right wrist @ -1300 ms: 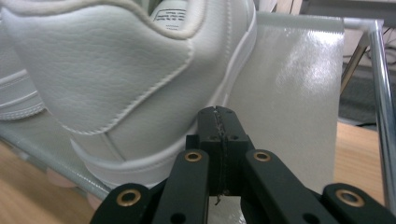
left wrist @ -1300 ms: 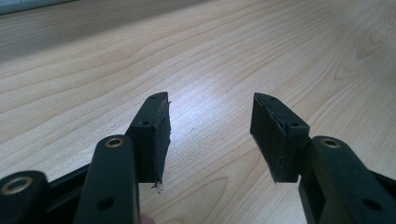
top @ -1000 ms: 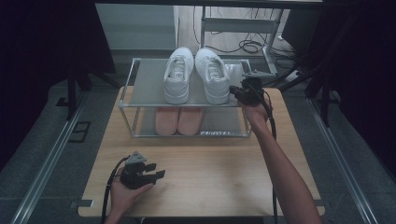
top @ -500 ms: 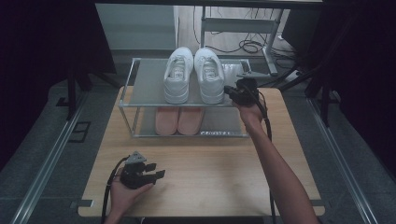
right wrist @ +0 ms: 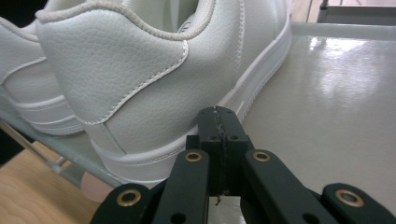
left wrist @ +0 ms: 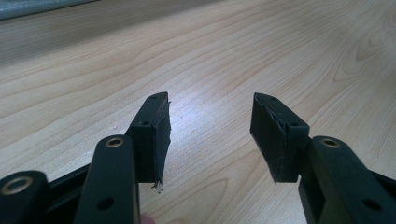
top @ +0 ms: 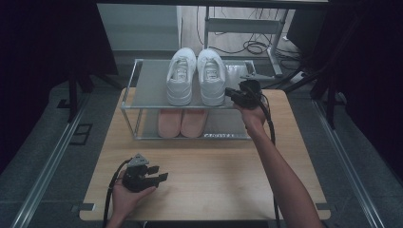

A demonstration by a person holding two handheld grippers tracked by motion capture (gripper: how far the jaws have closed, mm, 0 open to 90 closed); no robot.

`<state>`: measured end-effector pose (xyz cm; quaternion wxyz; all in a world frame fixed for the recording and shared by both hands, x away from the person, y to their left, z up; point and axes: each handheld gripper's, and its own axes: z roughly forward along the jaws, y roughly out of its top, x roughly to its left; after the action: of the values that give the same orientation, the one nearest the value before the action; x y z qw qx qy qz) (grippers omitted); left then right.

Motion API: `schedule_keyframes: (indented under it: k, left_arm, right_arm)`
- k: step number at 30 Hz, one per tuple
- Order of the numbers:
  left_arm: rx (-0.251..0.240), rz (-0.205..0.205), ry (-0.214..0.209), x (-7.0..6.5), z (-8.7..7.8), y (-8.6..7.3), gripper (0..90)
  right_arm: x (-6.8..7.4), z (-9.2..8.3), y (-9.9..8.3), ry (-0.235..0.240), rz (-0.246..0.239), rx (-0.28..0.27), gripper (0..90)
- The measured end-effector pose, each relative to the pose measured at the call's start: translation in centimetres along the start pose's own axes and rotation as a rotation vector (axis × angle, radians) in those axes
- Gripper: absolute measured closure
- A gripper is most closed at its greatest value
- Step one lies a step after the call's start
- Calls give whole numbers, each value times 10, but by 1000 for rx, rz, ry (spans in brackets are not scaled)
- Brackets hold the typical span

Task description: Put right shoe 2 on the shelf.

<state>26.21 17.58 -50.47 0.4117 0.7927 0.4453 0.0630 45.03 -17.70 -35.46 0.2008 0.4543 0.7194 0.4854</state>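
A pair of white sneakers stands on the top shelf [top: 147, 85] of a clear rack, the left one [top: 180, 76] beside the right one [top: 212, 76]. My right gripper [top: 230, 92] is at the right sneaker's heel, low on its outer side. In the right gripper view its jaws [right wrist: 219, 119] are shut with nothing between them, tips against the sole edge of that sneaker [right wrist: 140, 70]. My left gripper [top: 160, 175] rests in a hand on the table's near left. In its own view the left gripper [left wrist: 210, 123] is open over bare wood.
A pink pair of shoes [top: 181, 121] sits under the shelf on the rack's lower level. The wooden table [top: 228, 175] has free room in front of the rack. Cables and a metal frame [top: 247, 28] lie on the floor behind. The shelf's right part [right wrist: 327, 102] is bare.
My right gripper has edged a little to the left, closer to the right sneaker's heel. The left gripper has stayed where it was.
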Motion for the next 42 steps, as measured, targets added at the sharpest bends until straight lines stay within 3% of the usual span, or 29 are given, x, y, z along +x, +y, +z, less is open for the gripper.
schedule_keyframes:
  k: [8, 12, 15, 26, 35, 42]
  left_arm:
    - [-5, 0, 2, 1, -2, 0, 481]
    - [-7, 1, 3, 2, -3, 0, 481]
    - [-6, 1, 3, 2, -2, 0, 481]
    - [-9, -6, 1, 2, -2, 2, 481]
    - [-1, -1, 3, -1, 2, 4, 481]
    - [-8, 4, 10, -2, 1, 7, 481]
  right_arm:
    - [19, 10, 1, 51, -26, -2, 898]
    - [26, 13, 1, 41, -41, -2, 898]
    - [24, 12, 1, 54, -21, 0, 898]
    - [20, 8, -1, 60, -38, -4, 895]
    - [6, -13, -8, 71, -26, -16, 895]
    - [-3, -36, -19, 85, -46, -29, 876]
